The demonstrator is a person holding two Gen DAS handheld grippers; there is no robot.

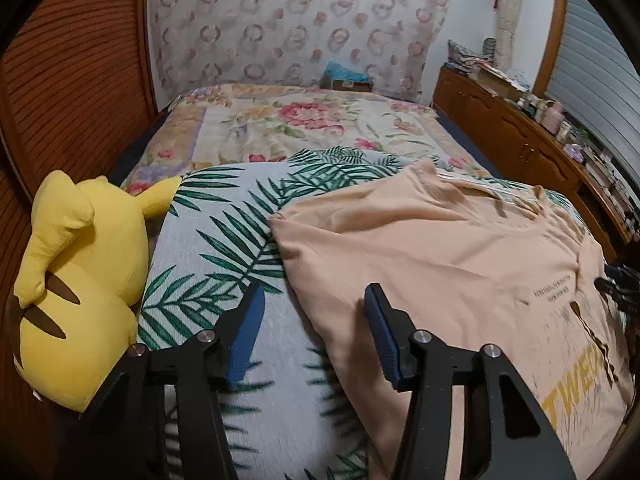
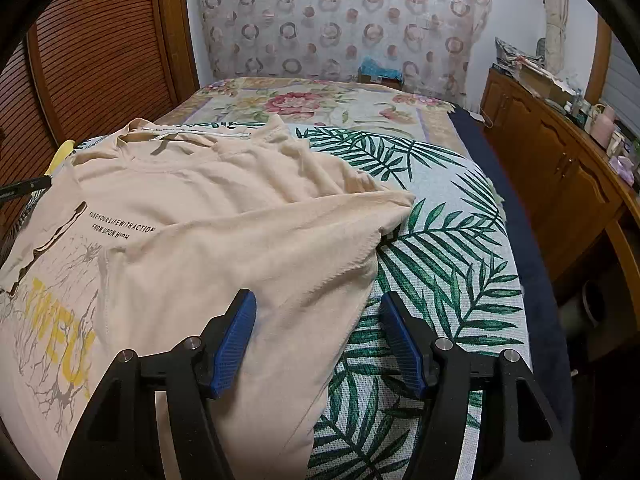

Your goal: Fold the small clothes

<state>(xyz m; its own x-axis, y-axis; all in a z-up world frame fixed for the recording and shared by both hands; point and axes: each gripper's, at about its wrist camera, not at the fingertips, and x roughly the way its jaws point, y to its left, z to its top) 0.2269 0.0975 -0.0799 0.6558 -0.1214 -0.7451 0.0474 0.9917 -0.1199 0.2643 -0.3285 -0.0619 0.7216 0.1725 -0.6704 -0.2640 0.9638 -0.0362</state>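
Note:
A peach T-shirt point(image 1: 452, 264) with yellow lettering lies spread on a palm-leaf cloth point(image 1: 224, 240) on the bed. Its sides look folded in over the front. My left gripper point(image 1: 314, 300) is open and empty, its jaws straddling the shirt's left edge just above it. In the right wrist view the same shirt point(image 2: 224, 232) fills the left half. My right gripper point(image 2: 318, 306) is open and empty, its jaws straddling the shirt's right edge over the palm-leaf cloth point(image 2: 440, 264). The right gripper's tip also shows in the left wrist view point(image 1: 618, 280) at the far right.
A yellow plush toy point(image 1: 76, 280) lies at the bed's left side by a slatted wooden door point(image 1: 60, 80). A floral blanket point(image 1: 304, 124) covers the far bed. A wooden cabinet point(image 2: 552, 168) with clutter on top runs along the right.

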